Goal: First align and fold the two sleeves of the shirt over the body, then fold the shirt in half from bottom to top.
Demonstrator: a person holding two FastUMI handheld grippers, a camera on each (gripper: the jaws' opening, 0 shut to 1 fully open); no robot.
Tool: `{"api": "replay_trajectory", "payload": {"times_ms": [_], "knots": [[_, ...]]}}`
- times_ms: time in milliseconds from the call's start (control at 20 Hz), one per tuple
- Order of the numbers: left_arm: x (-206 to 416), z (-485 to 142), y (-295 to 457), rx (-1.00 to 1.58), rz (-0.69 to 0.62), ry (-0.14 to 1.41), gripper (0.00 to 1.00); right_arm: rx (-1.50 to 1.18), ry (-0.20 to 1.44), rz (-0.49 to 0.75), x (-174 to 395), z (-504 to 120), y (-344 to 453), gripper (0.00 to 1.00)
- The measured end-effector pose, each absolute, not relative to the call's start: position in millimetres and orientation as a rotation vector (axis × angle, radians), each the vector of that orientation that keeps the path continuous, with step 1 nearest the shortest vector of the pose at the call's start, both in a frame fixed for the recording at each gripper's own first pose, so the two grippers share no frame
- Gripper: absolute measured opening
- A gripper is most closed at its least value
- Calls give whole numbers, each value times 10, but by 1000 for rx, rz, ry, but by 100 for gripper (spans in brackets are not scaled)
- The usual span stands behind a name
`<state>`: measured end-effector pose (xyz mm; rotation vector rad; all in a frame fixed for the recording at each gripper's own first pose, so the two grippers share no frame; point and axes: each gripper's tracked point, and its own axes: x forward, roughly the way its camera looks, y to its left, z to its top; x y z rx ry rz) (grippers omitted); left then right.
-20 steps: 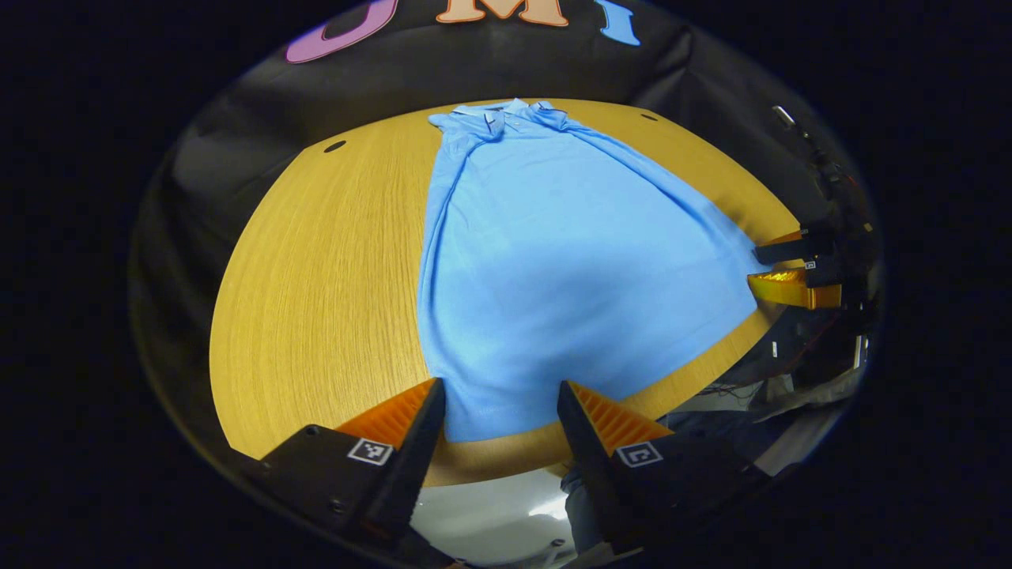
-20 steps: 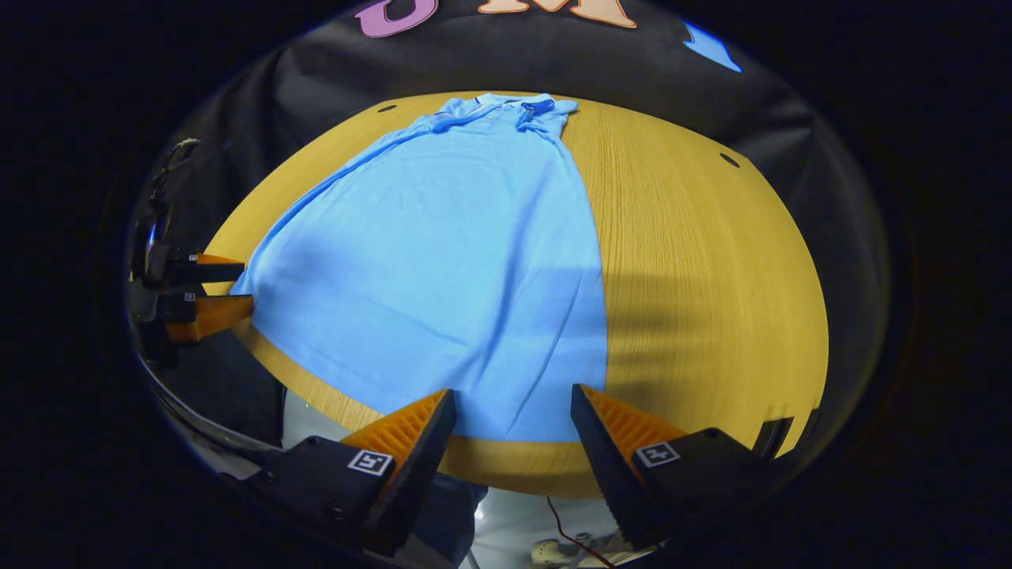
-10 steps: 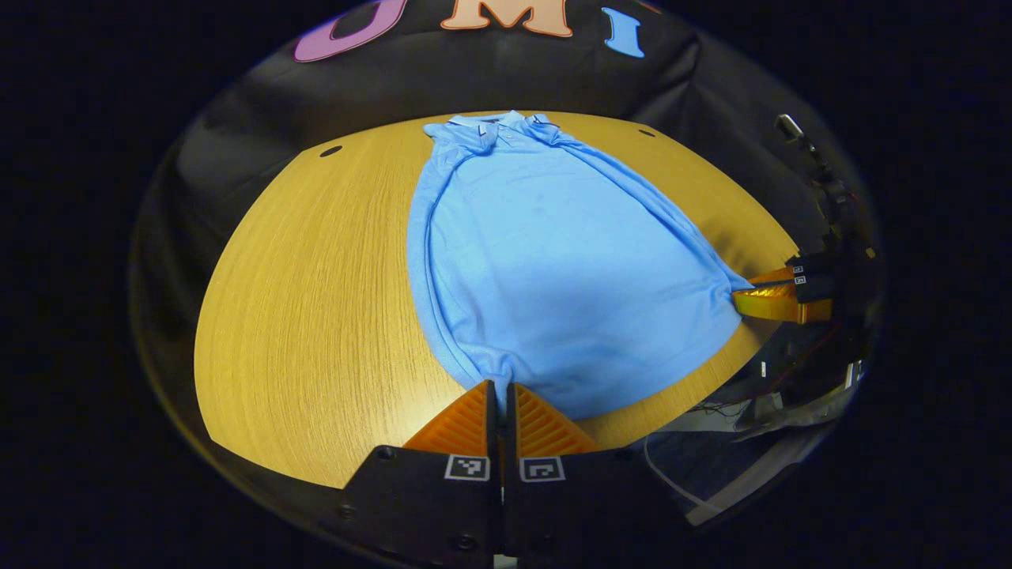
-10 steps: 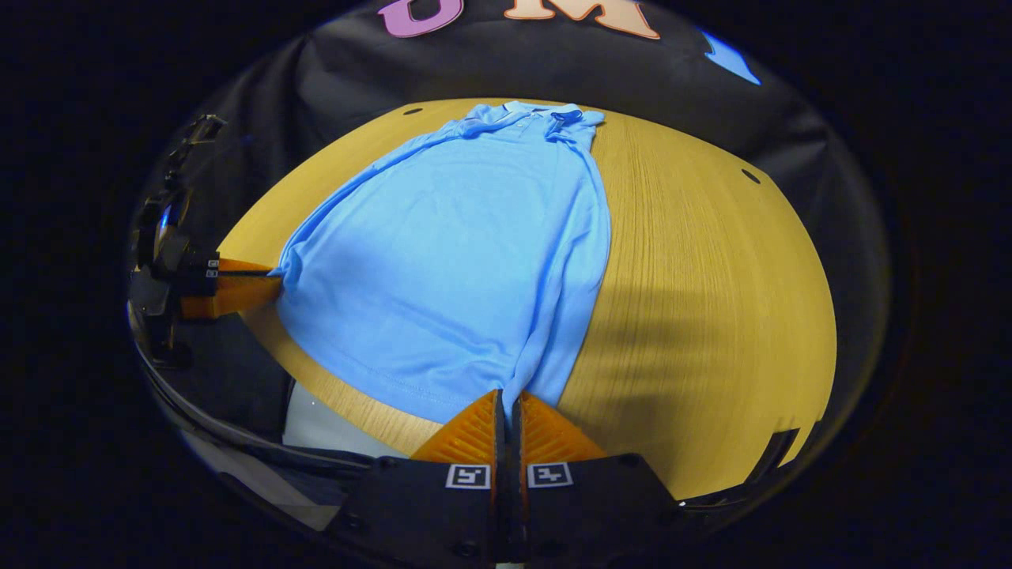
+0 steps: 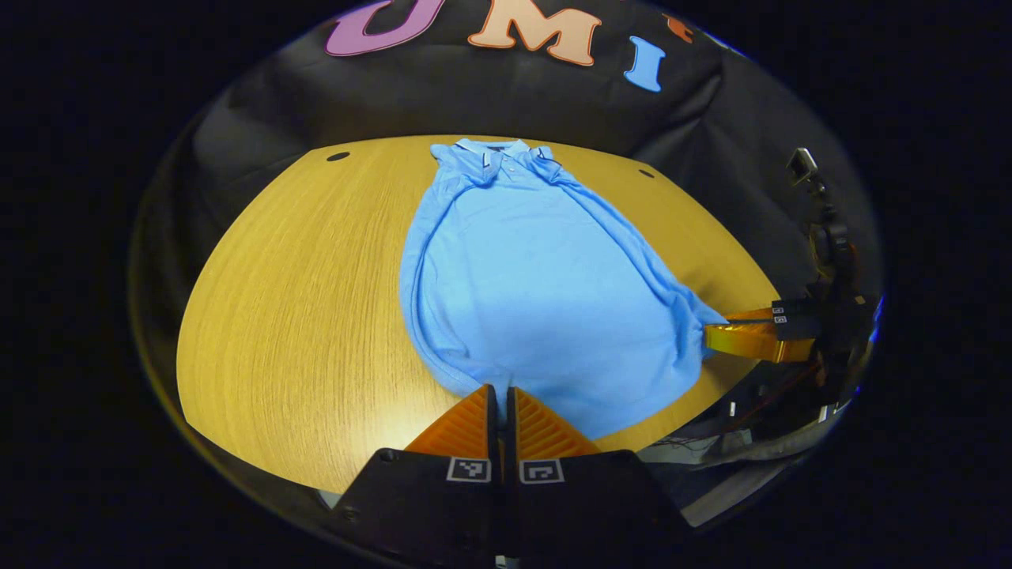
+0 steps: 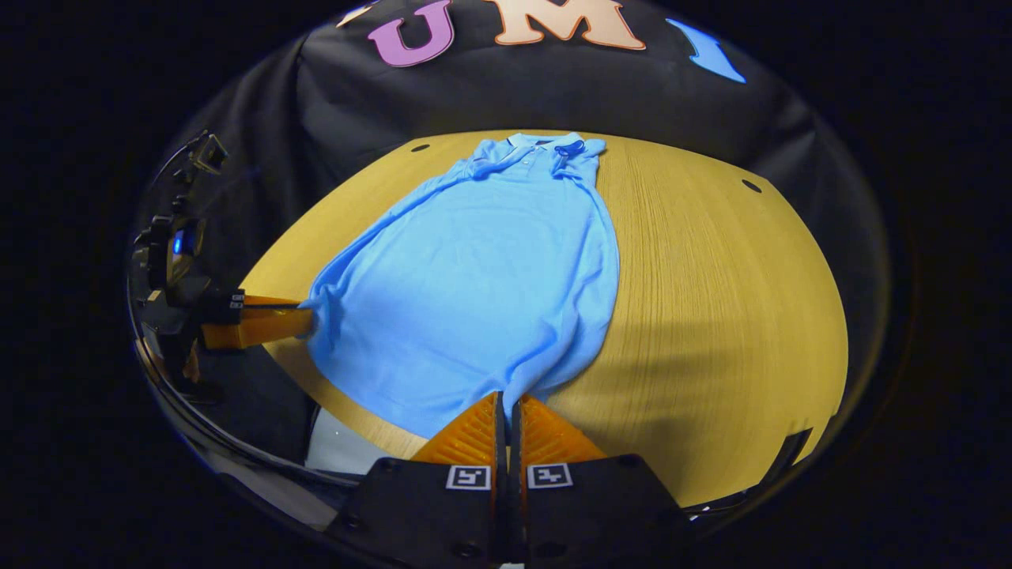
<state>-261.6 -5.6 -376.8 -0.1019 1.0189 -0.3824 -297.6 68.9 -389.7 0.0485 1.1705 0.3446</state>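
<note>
- The round, wood-grained yellow table point(image 5: 300, 300) carries the whole job, its far edge close against the booth wall
- The light blue, soft knit polo shirt point(image 5: 545, 292) lies on that table with its collar point(image 5: 492, 150) at the far side and its hem at the near edge; the sleeves look already folded in over the body
- The cloth is light and limp — it bunches and puckers at each pinch, so it will likely sag and drag rather than hold a line; the two hem corners look like the right places to hold
- The left gripper point(image 5: 500, 395) has its fingers pressed together on the left hem corner
- The right gripper point(image 6: 508, 403) is clamped on the right hem corner, ready — by my reading — to carry the hem up to the collar
</note>
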Motion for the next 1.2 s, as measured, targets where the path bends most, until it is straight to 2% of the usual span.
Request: {"api": "replay_trajectory", "payload": {"times_ms": [450,700,750,800,1200], "knots": [[-1909,-3285,-240,-205,-382,925,0,155,1015,332,-2027,-3475,690,3],[-1279,-3015,-292,-216,-365,850,0,208,925,316,-1356,-3320,634,2],[-1137,-2965,-297,-210,-358,831,0,217,909,313,-1217,-3280,620,0],[-1010,-2931,-306,-202,-356,818,0,223,894,316,-1077,-3258,619,2],[73,-2804,-288,-140,-310,749,0,190,791,341,157,-3220,660,2]]}}
